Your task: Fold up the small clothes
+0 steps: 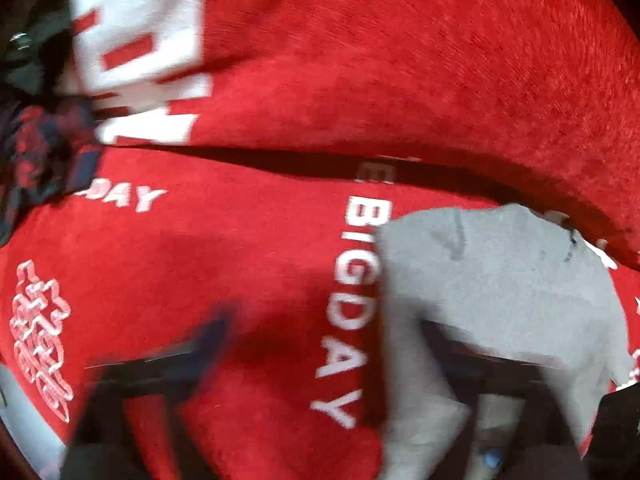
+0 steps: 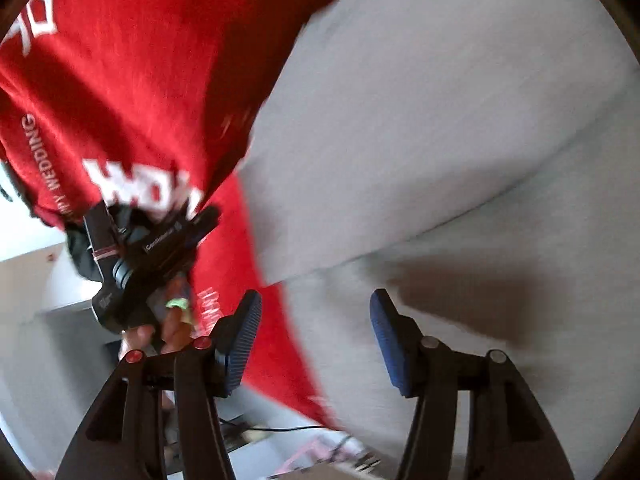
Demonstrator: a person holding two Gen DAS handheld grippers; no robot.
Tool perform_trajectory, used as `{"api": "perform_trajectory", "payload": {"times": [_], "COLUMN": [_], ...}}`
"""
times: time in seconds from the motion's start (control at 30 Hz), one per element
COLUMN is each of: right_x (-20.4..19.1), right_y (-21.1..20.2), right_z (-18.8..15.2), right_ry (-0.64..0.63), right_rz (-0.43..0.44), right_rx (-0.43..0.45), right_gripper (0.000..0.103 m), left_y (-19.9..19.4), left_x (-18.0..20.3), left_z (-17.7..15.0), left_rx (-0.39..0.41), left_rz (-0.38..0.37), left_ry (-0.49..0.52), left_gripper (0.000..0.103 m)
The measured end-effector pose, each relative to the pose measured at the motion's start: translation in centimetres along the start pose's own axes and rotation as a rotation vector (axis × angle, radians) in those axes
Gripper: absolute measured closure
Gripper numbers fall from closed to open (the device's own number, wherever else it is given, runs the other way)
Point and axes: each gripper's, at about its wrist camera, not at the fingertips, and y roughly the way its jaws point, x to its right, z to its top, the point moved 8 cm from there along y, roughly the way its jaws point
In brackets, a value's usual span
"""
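Note:
A small grey garment (image 1: pixel 500 280) lies on the red cloth (image 1: pixel 240 264) printed with white "BIGDAY" lettering, at the right of the blurred left wrist view. My left gripper (image 1: pixel 326 324) hangs above it with jaws wide apart and nothing pressed between them; its right finger (image 1: pixel 472 344) overlaps the grey fabric. In the right wrist view, grey fabric (image 2: pixel 440 140) fills the right side. My right gripper (image 2: pixel 316 320) is open over it, blue pads (image 2: pixel 246 328) bare. The left gripper (image 2: pixel 152 216) shows beyond, open, held by a hand (image 2: pixel 172 328).
The red cloth (image 2: pixel 120 80) hangs over an edge at the left of the right wrist view, with pale floor, a cable and a pink object (image 2: pixel 312 452) below. A dark plaid cloth (image 1: pixel 40 152) and a black object (image 1: pixel 32 48) sit at the far left.

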Motion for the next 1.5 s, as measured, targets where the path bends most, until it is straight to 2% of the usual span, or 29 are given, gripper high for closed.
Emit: {"api": "perform_trajectory", "payload": {"times": [0.1, 0.17, 0.2, 0.23, 0.3, 0.4, 0.5, 0.57, 0.6, 0.67, 0.7, 0.73, 0.8, 0.93, 1.03, 1.1, 1.17, 1.2, 1.23, 1.27, 1.37, 1.43, 1.5], "right_x": [-0.9, -0.9, -0.5, -0.5, -1.4, -2.8, -2.8, -2.3, -2.2, -2.3, -2.1, -1.6, 0.4, 7.4, 12.0, 14.0, 14.2, 14.0, 13.5, 12.9, 9.9, 8.8, 9.7], "right_y": [3.5, 4.0, 3.7, 4.0, 6.0, 7.0, 9.2, 9.2, 8.8, 7.1, 5.6, 3.5, -1.1, -12.5, -17.6, -19.0, -19.0, -19.0, -18.8, -18.5, -19.0, -19.3, -19.3], "right_z": [-0.4, 0.1, 0.4, 0.7, 1.4, 1.5, 1.0, 0.6, 0.4, 0.0, -0.1, 0.2, 1.4, 5.8, 8.1, 9.3, 10.4, 10.8, 11.4, 12.0, 13.3, 13.5, 13.3], "right_ry": [0.021, 0.033, 0.041, 0.048, 0.051, 0.014, -0.01, 0.017, 0.016, -0.03, -0.059, -0.082, -0.079, 0.086, 0.244, 0.319, 0.328, 0.314, 0.28, 0.247, 0.089, -0.022, -0.051], "right_rz": [0.023, 0.013, 0.009, 0.007, -0.002, 0.017, -0.026, -0.031, -0.037, -0.066, -0.084, -0.1, -0.155, -0.304, -0.314, -0.271, -0.241, -0.25, -0.262, -0.263, -0.236, -0.288, -0.355], "right_rx": [0.006, 0.023, 0.027, 0.031, 0.033, 0.027, -0.015, -0.032, -0.035, -0.041, -0.031, 0.0, 0.083, 0.341, 0.441, 0.474, 0.478, 0.476, 0.47, 0.455, 0.465, 0.455, 0.419], "right_gripper": [0.044, 0.047, 0.056, 0.075, 0.096, 0.096, 0.096, 0.095, 0.092, 0.073, 0.055, 0.052, 0.052, 0.051, 0.051, 0.052, 0.051, 0.054, 0.079, 0.098, 0.096, 0.096, 0.096], "left_y": [-0.3, -0.4, -0.4, -0.6, -0.3, 1.4, 2.9, 3.1, 3.1, 3.0, 3.1, 3.1, 3.1, 3.1, 3.2, 3.8, 4.5, 4.9, 5.2, 5.5, 5.4, 5.4, 5.5], "left_x": [-2.8, -3.5, -3.8, -4.2, -4.8, -5.2, -5.1, -4.4, -3.9, -2.8, -2.1, -1.4, 0.0, 2.5, 4.2, 5.0, 5.4, 5.5, 5.6, 5.6, 5.6, 5.7, 5.8], "left_z": [-0.9, -1.5, -1.8, -2.0, -2.2, -2.6, -3.2, -3.7, -3.9, -4.1, -4.2, -4.3, -4.1, -3.6, -3.4, -3.5, -4.0, -4.4, -4.7, -5.0, -5.4, -5.5, -5.4], "left_rx": [-0.002, -0.014, -0.022, -0.027, -0.034, -0.059, -0.078, -0.092, -0.091, -0.096, -0.102, -0.106, -0.097, -0.091, -0.077, -0.084, -0.097, -0.108, -0.113, -0.118, -0.105, -0.101, -0.103], "left_rz": [0.011, 0.003, 0.006, 0.011, 0.009, 0.013, 0.041, 0.017, 0.008, -0.006, -0.02, -0.031, -0.03, -0.025, -0.02, -0.009, 0.022, 0.037, 0.048, 0.064, 0.082, 0.095, 0.106], "left_ry": [0.015, 0.01, 0.01, 0.009, -0.002, -0.011, 0.0, 0.003, 0.01, 0.033, 0.046, 0.058, 0.09, 0.126, 0.14, 0.143, 0.14, 0.139, 0.139, 0.138, 0.131, 0.14, 0.143], "left_gripper": [0.0, 0.0, 0.0, 0.0, 0.0, 0.0, 0.0, 0.0, 0.0, 0.0, 0.0, 0.0, 0.0, 0.0, 0.0, 0.0, 0.0, 0.0, 0.0, 0.0, 0.0, 0.0, 0.0]}}
